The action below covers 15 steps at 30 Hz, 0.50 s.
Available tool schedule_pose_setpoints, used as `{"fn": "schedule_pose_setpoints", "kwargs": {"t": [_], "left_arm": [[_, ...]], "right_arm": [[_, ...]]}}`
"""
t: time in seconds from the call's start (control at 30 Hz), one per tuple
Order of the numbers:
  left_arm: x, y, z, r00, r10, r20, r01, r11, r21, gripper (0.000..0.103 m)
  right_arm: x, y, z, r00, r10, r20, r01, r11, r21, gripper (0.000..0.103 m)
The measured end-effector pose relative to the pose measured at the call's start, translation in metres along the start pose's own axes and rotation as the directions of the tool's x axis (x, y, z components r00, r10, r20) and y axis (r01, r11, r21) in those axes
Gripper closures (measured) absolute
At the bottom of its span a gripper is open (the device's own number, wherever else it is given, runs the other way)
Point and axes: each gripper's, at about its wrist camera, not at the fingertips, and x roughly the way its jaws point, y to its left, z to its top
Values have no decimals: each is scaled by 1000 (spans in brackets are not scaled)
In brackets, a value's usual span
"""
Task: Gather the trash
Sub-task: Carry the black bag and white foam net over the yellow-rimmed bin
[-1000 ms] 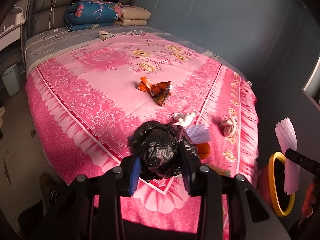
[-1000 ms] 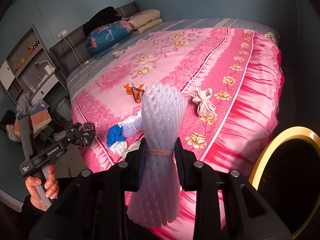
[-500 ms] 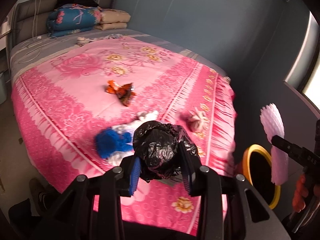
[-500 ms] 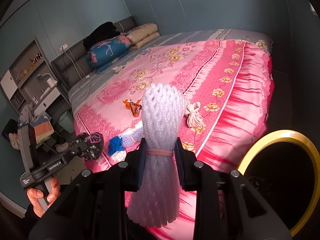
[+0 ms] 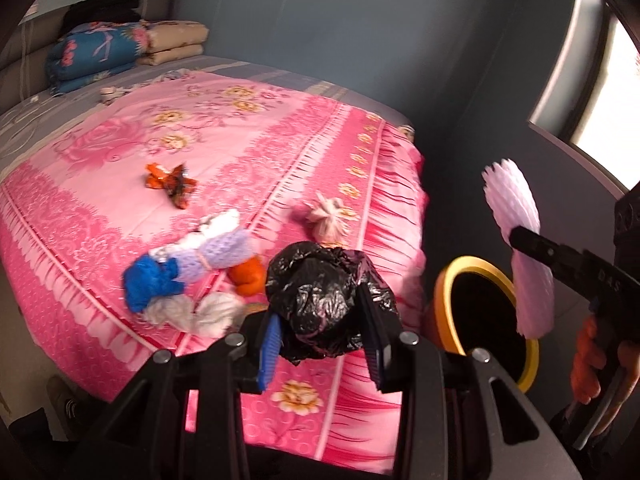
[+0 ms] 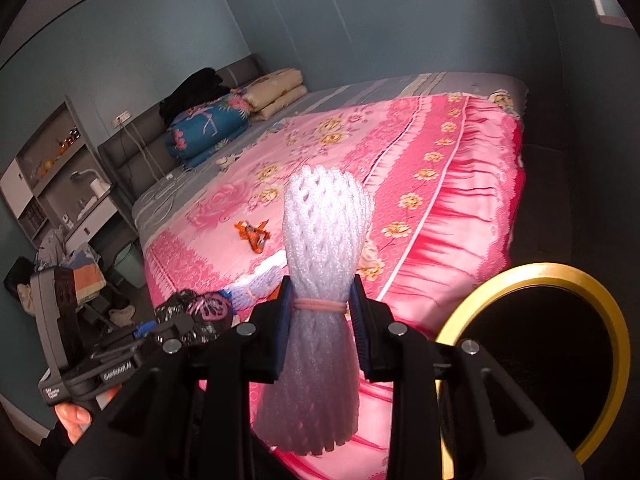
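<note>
My left tongs [image 5: 322, 338] were clenched on a crumpled black bag [image 5: 326, 300]; my right tongs [image 6: 320, 330] gripped a white foam net [image 6: 320, 280] at its band. The yellow-rimmed bin [image 6: 532, 280] stood low on the right, just beside the bed's [image 5: 248, 140] near corner. I judged either soft bundle could catch the rim and fall outside if let go early. Room looked tight between bed drape and wall; more scraps [image 5: 192, 276] waited on the bed.

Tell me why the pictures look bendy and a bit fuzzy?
Both views are fisheye, so walls curve and corners go black. Left view: the trash pile on the bed is motion-blurred, and the window glares white. Right view: dimmer but sharper, foam net crisp.
</note>
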Motion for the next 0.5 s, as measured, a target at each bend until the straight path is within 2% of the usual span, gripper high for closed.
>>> {"fn": "schedule_pose_setpoints", "kwargs": {"t": [0.2,0.5], "left_arm": [[6,-29,-6,999,-50,-17,51,996,67,70],[21,-59,-8,988,-148,-47,152,983,99,70]], "right_arm": [[-12,-20,0,999,-19,27,19,999,27,76],[-25,-53,-2,997,-50,51,46,996,77,76]]}}
